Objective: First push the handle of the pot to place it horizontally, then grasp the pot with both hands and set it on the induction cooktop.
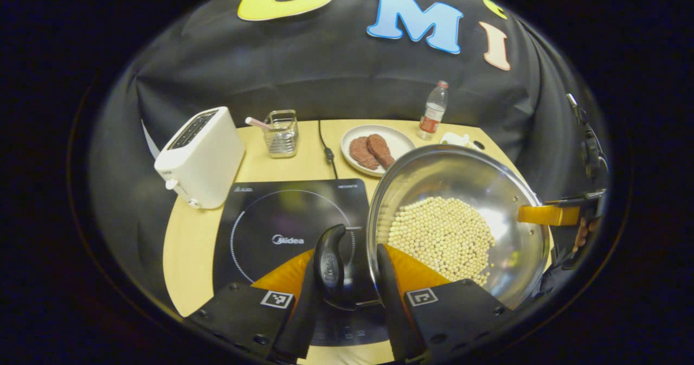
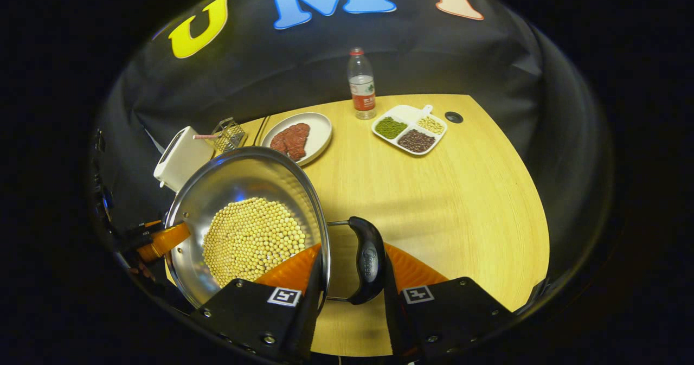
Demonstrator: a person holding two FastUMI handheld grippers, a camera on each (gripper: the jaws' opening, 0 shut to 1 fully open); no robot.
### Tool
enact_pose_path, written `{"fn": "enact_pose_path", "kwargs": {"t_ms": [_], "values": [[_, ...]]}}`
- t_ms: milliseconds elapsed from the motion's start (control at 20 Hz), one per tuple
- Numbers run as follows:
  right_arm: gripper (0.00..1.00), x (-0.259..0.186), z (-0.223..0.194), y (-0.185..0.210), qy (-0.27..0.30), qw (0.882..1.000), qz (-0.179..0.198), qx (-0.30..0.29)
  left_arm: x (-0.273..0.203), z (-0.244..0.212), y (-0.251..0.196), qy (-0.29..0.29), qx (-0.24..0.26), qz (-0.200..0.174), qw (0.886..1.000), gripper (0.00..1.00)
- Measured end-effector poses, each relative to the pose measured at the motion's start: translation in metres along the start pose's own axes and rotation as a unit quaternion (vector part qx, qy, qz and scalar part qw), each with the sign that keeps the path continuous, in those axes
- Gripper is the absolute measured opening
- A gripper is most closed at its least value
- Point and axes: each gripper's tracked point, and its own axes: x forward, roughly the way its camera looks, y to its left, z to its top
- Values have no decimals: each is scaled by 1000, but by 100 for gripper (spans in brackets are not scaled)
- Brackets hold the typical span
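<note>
A steel pot (image 1: 488,186) holding pale soybeans (image 1: 442,237) hangs between both grippers, just right of the black induction cooktop (image 1: 282,218). My left gripper (image 1: 349,254) is shut across the pot's near side, one finger outside the black handle (image 1: 331,264) and the other inside the rim. The right gripper (image 1: 564,213) holds the far side. In the right gripper view, my right gripper (image 2: 353,251) is shut the same way across the other black handle (image 2: 370,259) and the rim of the pot (image 2: 244,180). The left gripper (image 2: 160,240) grips the opposite side. I cannot tell whether the pot touches the table.
A white toaster (image 1: 200,156) stands left of the cooktop, with a glass holder (image 1: 282,132) behind it. A plate of meat (image 1: 377,148), a water bottle (image 1: 434,110) and a divided dish of beans (image 2: 410,128) sit at the back of the wooden table (image 2: 461,202).
</note>
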Motion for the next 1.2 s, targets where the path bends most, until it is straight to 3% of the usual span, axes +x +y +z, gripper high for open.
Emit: {"fn": "enact_pose_path", "kwargs": {"t_ms": [200, 650, 750, 800, 1200], "values": [[53, 8, 0, 38, 5, 1000, 8, -4, -6, -3, 40, 2, -6, 9, 1000, 61], [53, 26, 3, 107, 18, 1000, 21, -13, -12, -4, 118, 9, -16, 24, 1000, 58], [53, 32, 5, 119, 19, 999, 21, -19, -12, -4, 132, 12, -19, 27, 999, 64], [53, 34, 5, 125, 20, 999, 21, -19, -13, -3, 137, 14, -19, 28, 999, 58], [53, 56, -1, 170, 24, 999, 24, -14, 0, -7, 189, 26, -18, 38, 999, 58]]}}
